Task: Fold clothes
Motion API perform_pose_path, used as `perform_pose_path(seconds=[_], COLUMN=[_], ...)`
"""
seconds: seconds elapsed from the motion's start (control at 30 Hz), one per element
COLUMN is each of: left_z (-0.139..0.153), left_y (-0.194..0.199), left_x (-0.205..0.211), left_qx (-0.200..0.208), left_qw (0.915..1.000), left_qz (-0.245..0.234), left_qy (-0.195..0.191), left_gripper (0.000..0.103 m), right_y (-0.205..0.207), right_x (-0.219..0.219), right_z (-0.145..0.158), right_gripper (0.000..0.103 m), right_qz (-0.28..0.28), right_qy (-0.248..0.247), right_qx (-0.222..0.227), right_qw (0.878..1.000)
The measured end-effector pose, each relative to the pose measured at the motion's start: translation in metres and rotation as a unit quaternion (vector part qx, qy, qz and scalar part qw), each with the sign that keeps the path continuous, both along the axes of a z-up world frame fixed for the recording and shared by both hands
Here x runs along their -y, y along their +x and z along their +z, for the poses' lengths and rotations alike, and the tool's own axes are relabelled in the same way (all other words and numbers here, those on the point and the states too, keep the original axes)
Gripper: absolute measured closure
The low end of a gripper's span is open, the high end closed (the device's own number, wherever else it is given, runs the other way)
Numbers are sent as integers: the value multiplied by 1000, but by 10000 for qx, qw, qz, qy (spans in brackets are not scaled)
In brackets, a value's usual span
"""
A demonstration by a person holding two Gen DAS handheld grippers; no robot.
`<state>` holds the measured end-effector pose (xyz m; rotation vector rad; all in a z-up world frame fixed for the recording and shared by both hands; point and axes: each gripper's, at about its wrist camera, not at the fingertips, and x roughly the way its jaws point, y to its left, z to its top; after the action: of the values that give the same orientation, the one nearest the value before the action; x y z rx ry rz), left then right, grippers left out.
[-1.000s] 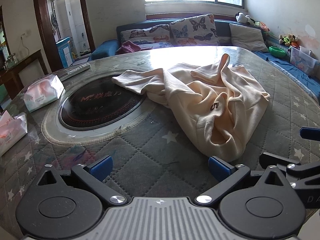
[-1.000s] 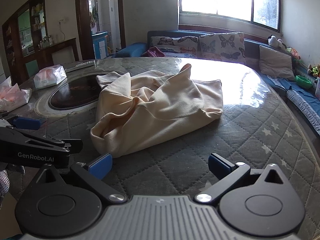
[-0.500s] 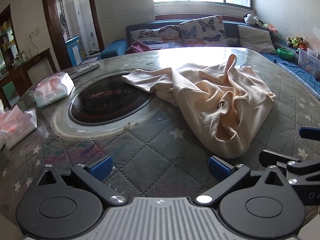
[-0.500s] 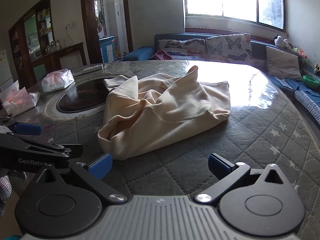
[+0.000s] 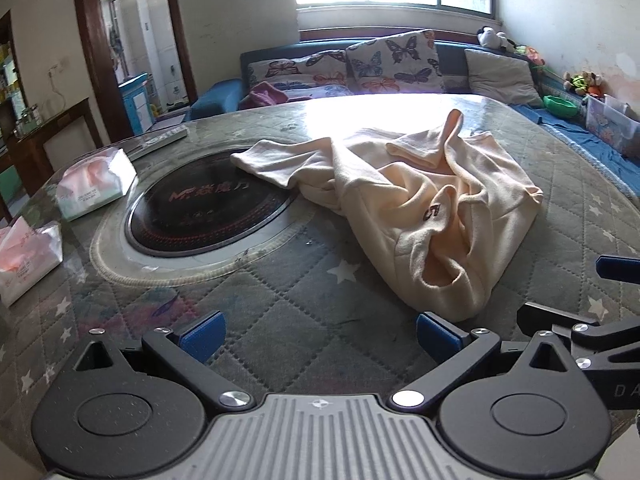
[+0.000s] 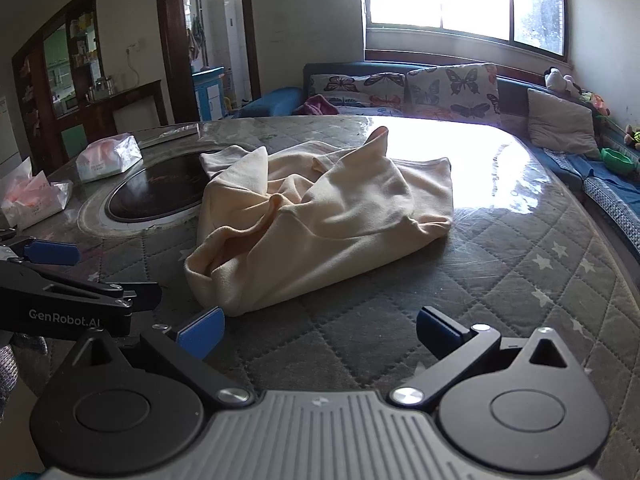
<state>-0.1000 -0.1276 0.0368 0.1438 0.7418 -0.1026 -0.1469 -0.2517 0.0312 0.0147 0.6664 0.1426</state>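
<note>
A cream garment [image 5: 420,208] with a small dark number mark lies crumpled on the quilted round table [image 5: 280,304]; it also shows in the right wrist view [image 6: 320,224]. My left gripper [image 5: 318,336] is open and empty, just short of the garment's near hem. My right gripper [image 6: 318,334] is open and empty, also just short of the near hem. The right gripper's fingers [image 5: 616,268] show at the right edge of the left wrist view. The left gripper's fingers [image 6: 52,252] show at the left edge of the right wrist view.
A round black hotplate [image 5: 208,208] is set in the table left of the garment, under one sleeve. Two tissue packs [image 5: 96,188] [image 5: 28,252] lie at the table's left. A sofa with butterfly cushions [image 5: 360,64] stands behind.
Both views have panned slightly so the garment sits a little further right and away. The garment has not moved and both grippers stay open.
</note>
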Motion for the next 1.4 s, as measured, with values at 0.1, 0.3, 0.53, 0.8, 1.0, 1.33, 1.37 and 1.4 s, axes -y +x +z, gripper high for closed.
perform_pose_path(seconds=[0.1, 0.3, 0.53, 0.8, 1.0, 1.33, 1.37, 1.4], left_z=[0, -1, 4, 12, 19, 27, 27, 25], left_y=[1, 6, 23, 54, 84, 158, 166, 174], left_x=[0, 1, -1, 1, 4, 2, 3, 4], left_qx=[26, 12, -7, 11, 18, 9, -6, -39], left_qw=[9999, 9992, 9990, 9989, 9978, 9959, 9959, 9961], left_qz=[-124, -367, -387, -366, -514, -533, -543, -543], left_qy=[-67, -159, -221, -275, -426, -727, -728, -695], left_gripper=[0, 0, 0, 0, 9, 29, 29, 29], right_y=[-1, -4, 7, 34, 60, 119, 130, 137], right_x=[-1, -3, 0, 8, 18, 38, 40, 40], right_z=[1, 4, 5, 12, 13, 30, 30, 31], right_gripper=[0, 0, 0, 2, 9, 26, 29, 31], right_qz=[-80, -195, -230, -129, -94, -68, -58, -55], right_qy=[-69, -229, -167, -82, 57, 364, 348, 322], right_qx=[7, 52, 9, 22, -48, 54, 69, 73], right_qw=[9999, 9995, 9996, 9999, 9999, 9993, 9994, 9994])
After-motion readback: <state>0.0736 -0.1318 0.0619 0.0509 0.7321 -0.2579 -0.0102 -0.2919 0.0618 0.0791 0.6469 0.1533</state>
